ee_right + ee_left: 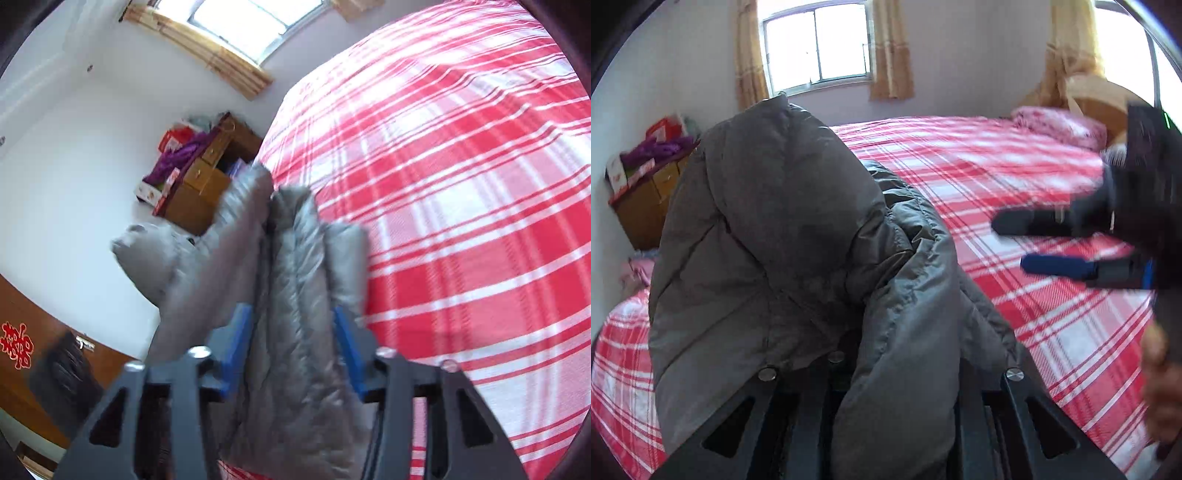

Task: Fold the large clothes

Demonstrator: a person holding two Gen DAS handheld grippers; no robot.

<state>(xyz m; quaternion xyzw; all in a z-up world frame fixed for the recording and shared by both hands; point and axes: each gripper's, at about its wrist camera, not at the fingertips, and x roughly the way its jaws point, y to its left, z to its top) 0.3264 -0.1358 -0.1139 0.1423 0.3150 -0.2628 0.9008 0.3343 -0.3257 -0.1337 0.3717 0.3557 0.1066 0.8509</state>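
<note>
A large grey puffer jacket (798, 240) hangs bunched up in front of my left gripper (886, 354), which is shut on it; the fingers are hidden under the fabric. The jacket is held above a bed with a red and white plaid sheet (1015, 177). My right gripper (1012, 243) shows at the right of the left wrist view with its fingers apart and nothing between them there. In the right wrist view the grey jacket (295, 295) lies between the right gripper's blue fingers (238, 343), which stand apart around it.
A wooden bedside cabinet (642, 206) with boxes and purple cloth stands left of the bed, also in the right wrist view (199, 188). A pink pillow (1060, 125) lies at the bed's far right. A window (816, 44) with curtains is behind.
</note>
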